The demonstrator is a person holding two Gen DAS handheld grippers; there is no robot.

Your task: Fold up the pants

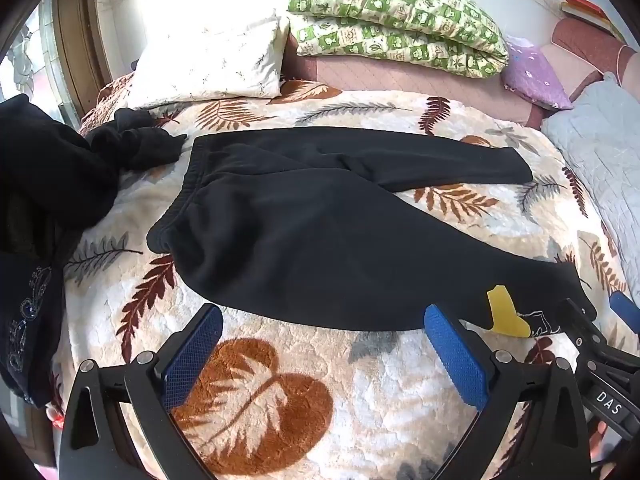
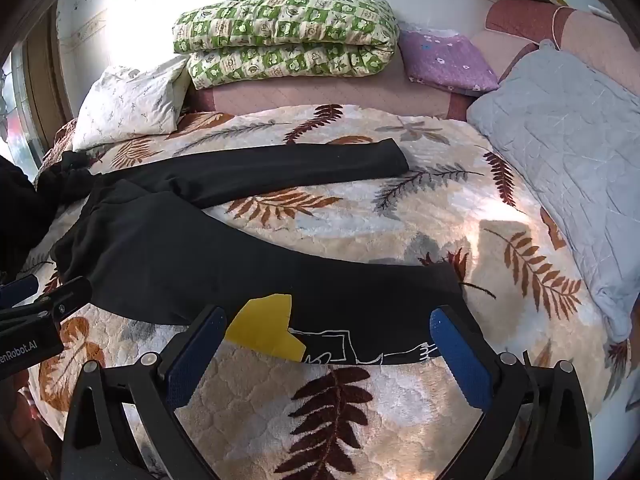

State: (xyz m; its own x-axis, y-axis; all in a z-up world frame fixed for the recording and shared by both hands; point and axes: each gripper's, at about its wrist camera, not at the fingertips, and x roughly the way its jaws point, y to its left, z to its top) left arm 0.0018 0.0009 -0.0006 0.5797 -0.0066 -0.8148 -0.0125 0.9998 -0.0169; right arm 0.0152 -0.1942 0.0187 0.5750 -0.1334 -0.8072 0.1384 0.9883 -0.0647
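Note:
Black pants [image 1: 304, 220] lie flat on a leaf-patterned blanket [image 1: 280, 392], waistband to the left, the two legs spread apart to the right. The near leg carries a yellow patch [image 1: 506, 314] and white line drawing near its cuff. My left gripper [image 1: 324, 332] hovers open at the near leg's lower edge, nothing between its blue pads. The same pants [image 2: 200, 248] and yellow patch [image 2: 266, 326] fill the right wrist view. My right gripper [image 2: 328, 334] is open over the near leg's cuff end, pads apart from the cloth.
A heap of dark clothes [image 1: 44, 184] lies at the left. A white pillow [image 1: 208, 64], a folded green quilt [image 1: 396, 20], a purple cushion [image 1: 536, 72] and a grey quilted cover [image 2: 572, 152] line the back and right of the bed.

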